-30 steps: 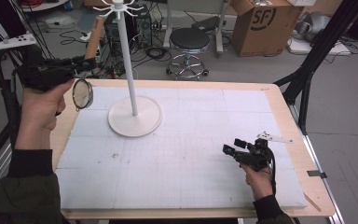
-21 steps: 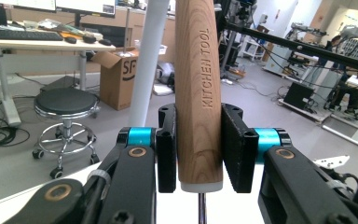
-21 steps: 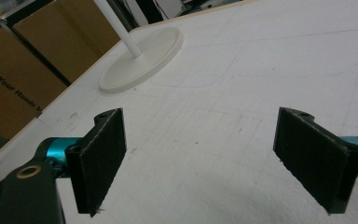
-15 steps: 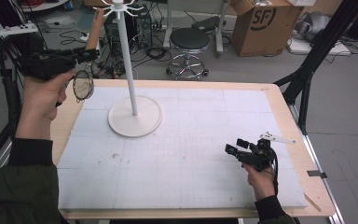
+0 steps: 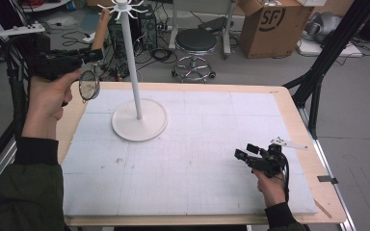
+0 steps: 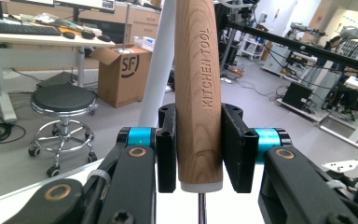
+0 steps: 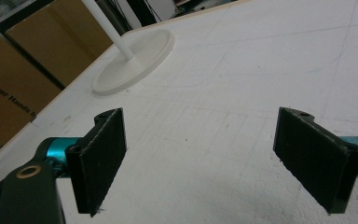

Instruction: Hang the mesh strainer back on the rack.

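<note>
My left gripper (image 5: 94, 56) is clamped on the wooden handle (image 6: 198, 93) of a small strainer (image 5: 89, 87), raised at ten o'clock from the rack (image 5: 139, 126) base. Step, as I judge it: carrying the tool toward the hooks (image 5: 122, 8). Next: lift higher and align. My right gripper (image 7: 200, 158), jaws apart, rests at four o'clock.

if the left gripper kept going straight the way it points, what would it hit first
Probably the white stand pole. The left gripper, shut on the wooden handle, points toward it, with the pole just behind the handle. Depth between them is unclear.
</note>
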### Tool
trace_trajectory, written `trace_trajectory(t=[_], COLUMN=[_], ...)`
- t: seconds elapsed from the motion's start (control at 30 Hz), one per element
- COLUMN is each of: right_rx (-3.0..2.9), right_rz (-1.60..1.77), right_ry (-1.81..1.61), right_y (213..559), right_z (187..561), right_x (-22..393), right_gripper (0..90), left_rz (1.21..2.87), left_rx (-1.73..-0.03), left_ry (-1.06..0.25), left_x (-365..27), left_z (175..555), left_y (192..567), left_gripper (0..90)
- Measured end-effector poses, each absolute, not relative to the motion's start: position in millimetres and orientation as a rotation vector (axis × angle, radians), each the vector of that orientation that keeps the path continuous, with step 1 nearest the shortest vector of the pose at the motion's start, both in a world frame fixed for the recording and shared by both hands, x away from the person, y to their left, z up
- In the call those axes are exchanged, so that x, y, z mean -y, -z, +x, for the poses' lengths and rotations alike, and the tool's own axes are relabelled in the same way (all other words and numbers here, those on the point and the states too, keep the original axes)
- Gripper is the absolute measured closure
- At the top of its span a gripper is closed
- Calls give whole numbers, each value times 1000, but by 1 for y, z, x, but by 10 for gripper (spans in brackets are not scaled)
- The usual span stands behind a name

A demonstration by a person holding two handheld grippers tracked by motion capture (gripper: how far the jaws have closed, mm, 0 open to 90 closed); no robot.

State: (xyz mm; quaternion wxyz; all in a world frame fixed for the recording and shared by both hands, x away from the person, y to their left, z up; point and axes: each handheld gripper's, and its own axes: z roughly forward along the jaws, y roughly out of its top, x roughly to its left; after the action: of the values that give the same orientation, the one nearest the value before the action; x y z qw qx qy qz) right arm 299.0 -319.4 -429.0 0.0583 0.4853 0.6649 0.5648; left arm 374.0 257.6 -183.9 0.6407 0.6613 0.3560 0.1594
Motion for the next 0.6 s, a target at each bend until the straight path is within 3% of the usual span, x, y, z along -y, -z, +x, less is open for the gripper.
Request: trace_trajectory(t=[0.6], right_rx=[-2004], right_rz=[1478], right_ry=[-1695], right_y=[430], right_z=[298], right_x=[321], right_gripper=[162], left_rz=[1477], left_rx=[-786], left_ry=[-320], left_x=[-276], left_z=[377], left_y=[185], left_gripper=[692])
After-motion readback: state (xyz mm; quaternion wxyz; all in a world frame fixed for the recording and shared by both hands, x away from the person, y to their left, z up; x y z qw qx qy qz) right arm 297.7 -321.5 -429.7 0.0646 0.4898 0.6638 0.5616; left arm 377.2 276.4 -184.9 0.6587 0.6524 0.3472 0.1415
